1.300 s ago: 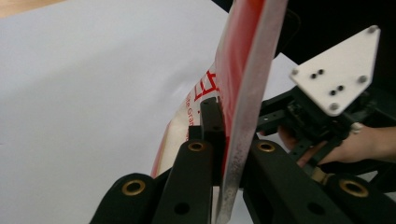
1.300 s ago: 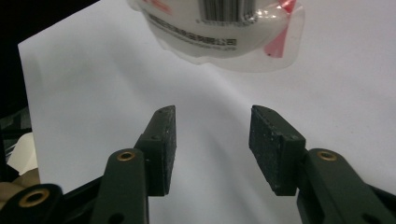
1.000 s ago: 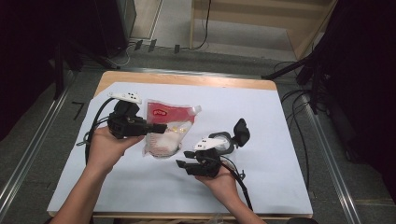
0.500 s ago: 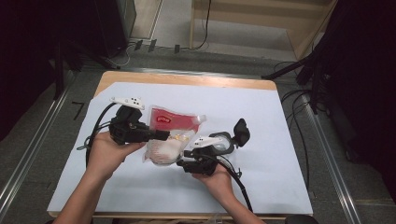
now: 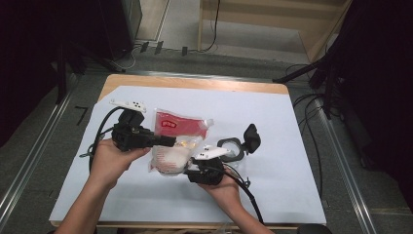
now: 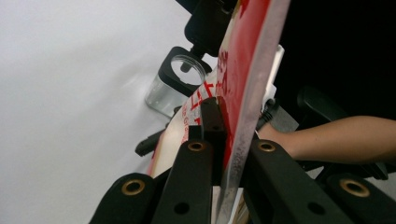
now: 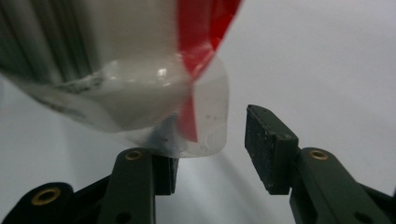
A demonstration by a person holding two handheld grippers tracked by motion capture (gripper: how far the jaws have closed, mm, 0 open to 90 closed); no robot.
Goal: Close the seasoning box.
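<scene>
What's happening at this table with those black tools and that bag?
A person at a table covered in white holds a two-jaw gripper in each hand. The left gripper is clamped shut on the edge of a clear plastic bag with a red label, holding it up off the table. The right gripper has its jaws apart around the bag's bottom corner, with one pad clear of it. A small clear container with a black flip lid stands open nearby.

Wooden table (image 5: 195, 84) under white sheet (image 5: 272, 122), grey floor (image 5: 389, 185), pale wooden frame (image 5: 272, 19) behind.
</scene>
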